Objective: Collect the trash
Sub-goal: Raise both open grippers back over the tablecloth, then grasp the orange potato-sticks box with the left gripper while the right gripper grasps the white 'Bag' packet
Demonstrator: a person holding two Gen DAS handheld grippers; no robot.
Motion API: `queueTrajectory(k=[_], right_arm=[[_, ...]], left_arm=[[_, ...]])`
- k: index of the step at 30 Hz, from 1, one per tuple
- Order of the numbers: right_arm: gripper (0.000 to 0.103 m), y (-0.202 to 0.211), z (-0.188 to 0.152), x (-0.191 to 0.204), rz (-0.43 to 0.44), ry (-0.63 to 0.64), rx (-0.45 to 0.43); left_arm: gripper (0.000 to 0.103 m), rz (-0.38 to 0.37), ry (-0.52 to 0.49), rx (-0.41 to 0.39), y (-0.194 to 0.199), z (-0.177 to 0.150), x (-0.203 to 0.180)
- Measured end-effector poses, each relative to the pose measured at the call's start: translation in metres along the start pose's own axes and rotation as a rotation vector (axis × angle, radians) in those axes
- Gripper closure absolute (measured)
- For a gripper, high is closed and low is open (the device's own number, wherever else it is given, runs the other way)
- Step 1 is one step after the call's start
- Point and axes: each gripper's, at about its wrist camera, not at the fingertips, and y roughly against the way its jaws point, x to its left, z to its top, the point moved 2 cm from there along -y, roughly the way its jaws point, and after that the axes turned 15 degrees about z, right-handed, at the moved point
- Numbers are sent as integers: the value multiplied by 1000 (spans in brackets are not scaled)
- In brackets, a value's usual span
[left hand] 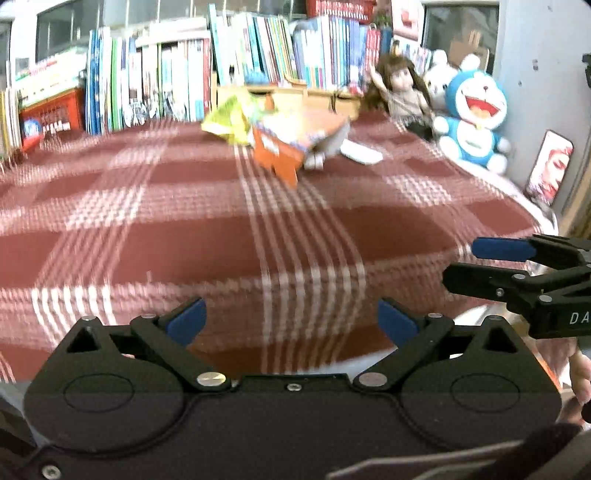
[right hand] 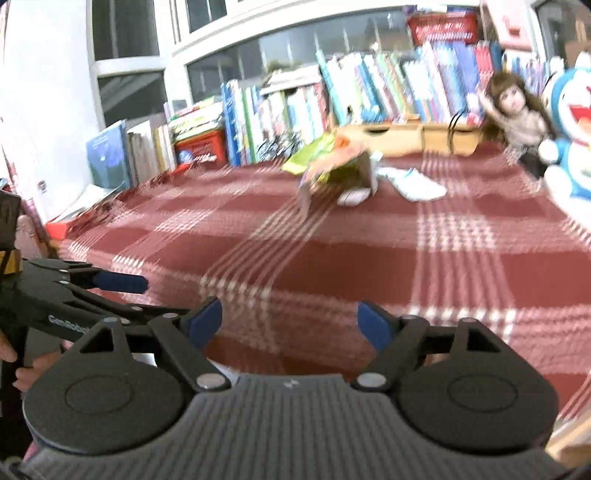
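Red-and-white plaid cloth [left hand: 258, 229] over the bench. Long row of upright books [left hand: 166, 74] along the far edge, dark windows [right hand: 125, 33] behind. Grey wall [left hand: 535, 74] at right, white wall [right hand: 40, 92] at left.

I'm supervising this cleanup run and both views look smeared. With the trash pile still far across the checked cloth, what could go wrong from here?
1. Both views are motion-blurred, so aiming at the trash pile may be off.
2. The doll and blue plush toy sit close by; a wide sweep might knock them.
3. The left tool and right tool, both open and empty, are side by side and could collide on approach.
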Motion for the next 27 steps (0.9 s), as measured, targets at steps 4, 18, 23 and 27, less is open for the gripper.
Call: queueTrajectory(k=[4, 18, 23, 27], right_arm=[[15, 2, 18, -13, -44, -1, -46], [11, -21, 60, -79, -246, -11, -120], [11, -41, 70, -101, -277, -10, -89], [11, -64, 81, -119, -306, 14, -49]], left_arm=[[3, 8, 25, -55, -7, 25, 2], [2, 28, 106, -165, -59, 97, -4], [1, 12, 121, -184, -82, 115, -12], [1, -45, 143, -167, -105, 126, -22]])
